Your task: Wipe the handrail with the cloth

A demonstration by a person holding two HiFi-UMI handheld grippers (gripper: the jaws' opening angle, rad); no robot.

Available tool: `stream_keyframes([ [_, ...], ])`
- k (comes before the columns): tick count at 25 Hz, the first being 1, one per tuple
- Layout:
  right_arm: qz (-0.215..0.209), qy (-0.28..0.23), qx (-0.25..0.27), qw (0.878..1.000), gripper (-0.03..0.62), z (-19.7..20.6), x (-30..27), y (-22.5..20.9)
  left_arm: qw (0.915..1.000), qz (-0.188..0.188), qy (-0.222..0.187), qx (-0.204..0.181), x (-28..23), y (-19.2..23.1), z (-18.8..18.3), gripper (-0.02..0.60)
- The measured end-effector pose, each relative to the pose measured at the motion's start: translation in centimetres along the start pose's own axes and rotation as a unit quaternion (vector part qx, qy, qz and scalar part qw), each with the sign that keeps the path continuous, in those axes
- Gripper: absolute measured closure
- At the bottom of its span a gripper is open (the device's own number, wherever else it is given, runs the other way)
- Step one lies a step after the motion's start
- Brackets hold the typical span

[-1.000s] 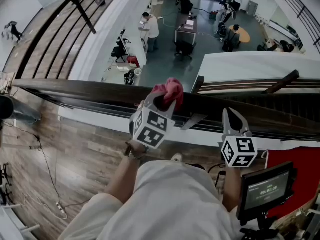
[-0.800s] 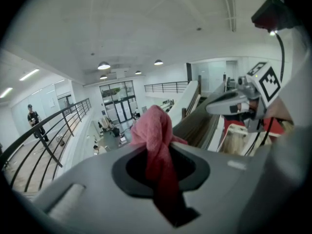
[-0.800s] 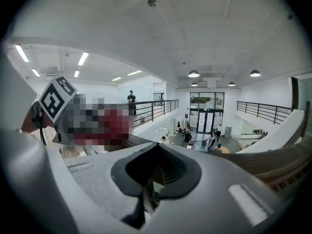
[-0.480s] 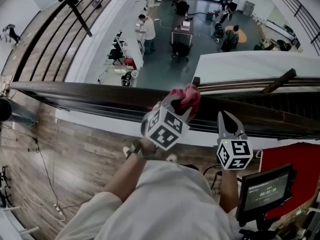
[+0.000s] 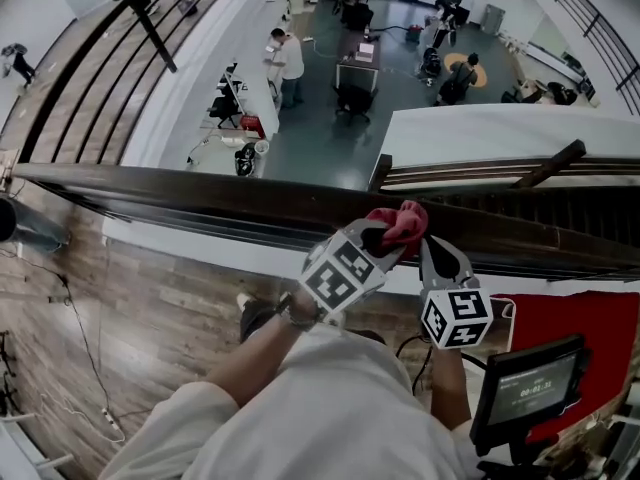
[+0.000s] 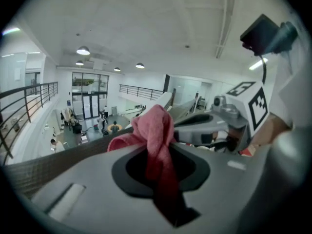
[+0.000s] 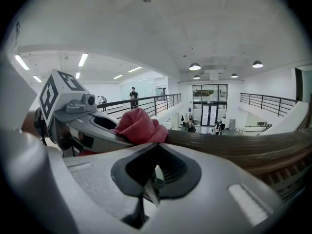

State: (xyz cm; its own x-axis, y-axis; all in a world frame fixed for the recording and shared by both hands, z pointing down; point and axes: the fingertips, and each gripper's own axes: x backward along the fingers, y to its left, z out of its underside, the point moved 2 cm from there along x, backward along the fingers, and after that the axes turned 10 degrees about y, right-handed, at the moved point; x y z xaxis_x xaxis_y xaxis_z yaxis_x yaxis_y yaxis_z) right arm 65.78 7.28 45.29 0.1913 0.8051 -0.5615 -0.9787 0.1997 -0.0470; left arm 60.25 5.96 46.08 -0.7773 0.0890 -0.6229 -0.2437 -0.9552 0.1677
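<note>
Centre frame, the left gripper (image 5: pixel 386 235) has its fingers clamped on the red cloth (image 5: pixel 401 219) on the handrail (image 5: pixel 200 194); the right gripper (image 5: pixel 433 249), fingers together and empty, sits just beside.

— What do we have on the handrail (image 5: pixel 200 193)?
— Our left gripper (image 5: pixel 385 236) pinches the cloth (image 5: pixel 402 222) (red, bunched up) against the rail's top.
— And our right gripper (image 5: pixel 432 251)?
— Just beside it, to its right, jaws together and pointing at the rail.
— Beyond the rail?
— We look down on a hall (image 5: pixel 330 118) with people at desks; a screen (image 5: pixel 530 386) sits at our lower right.
</note>
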Motion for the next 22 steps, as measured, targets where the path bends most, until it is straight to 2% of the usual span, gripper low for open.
stream_keyframes([
  [2,-0.017,0.014,0.0,1.0,0.591,0.7,-0.9,1.1,0.9999,0.008,0.001,0.008,-0.3,0.2,1.6,0.505],
  [6,-0.037,0.045,-0.006,0.998,0.591,1.6,-1.8,1.8,0.9989,0.004,-0.025,0.041,-0.7,1.2,2.7,0.505],
  [11,-0.043,0.042,-0.02,0.998,0.591,2.1,-2.5,2.2,0.9958,-0.003,-0.058,0.071,-0.9,1.8,3.3,0.505],
  [22,-0.046,0.028,-0.03,0.998,0.591,0.2,-3.9,2.9,0.9942,-0.023,-0.074,0.076,0.8,3.2,3.1,0.508],
])
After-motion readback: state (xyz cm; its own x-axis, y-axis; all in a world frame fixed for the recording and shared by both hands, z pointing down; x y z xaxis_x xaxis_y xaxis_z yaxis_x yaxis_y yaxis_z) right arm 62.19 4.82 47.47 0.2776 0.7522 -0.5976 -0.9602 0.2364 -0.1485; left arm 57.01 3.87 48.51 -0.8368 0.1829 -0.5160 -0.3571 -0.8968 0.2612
